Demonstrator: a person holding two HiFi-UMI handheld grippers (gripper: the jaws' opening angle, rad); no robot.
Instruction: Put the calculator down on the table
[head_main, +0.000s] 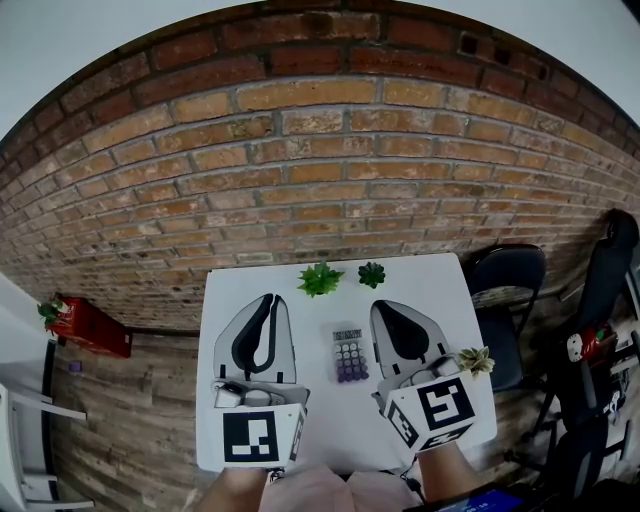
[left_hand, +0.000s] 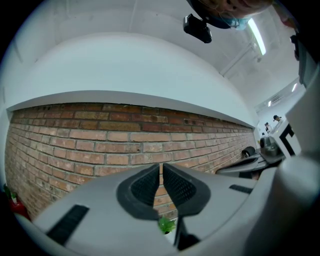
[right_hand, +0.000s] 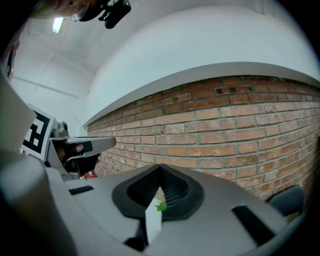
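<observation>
Head view: the calculator (head_main: 348, 356) lies flat on the white bench (head_main: 430, 285), long axis toward the wall, between the left gripper (head_main: 269, 299) and the right gripper (head_main: 383, 308), nearer the right. Left gripper view: fingers (left_hand: 145, 186) together, empty. Right gripper view: fingers (right_hand: 176, 189) closed on nothing.

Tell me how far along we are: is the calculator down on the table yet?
Looks done: the calculator lies flat on the white table, between the grippers and apart from both. In hand: nothing. The left gripper and the right gripper both have their jaws together and are empty. Left to do: nothing I can see.
</observation>
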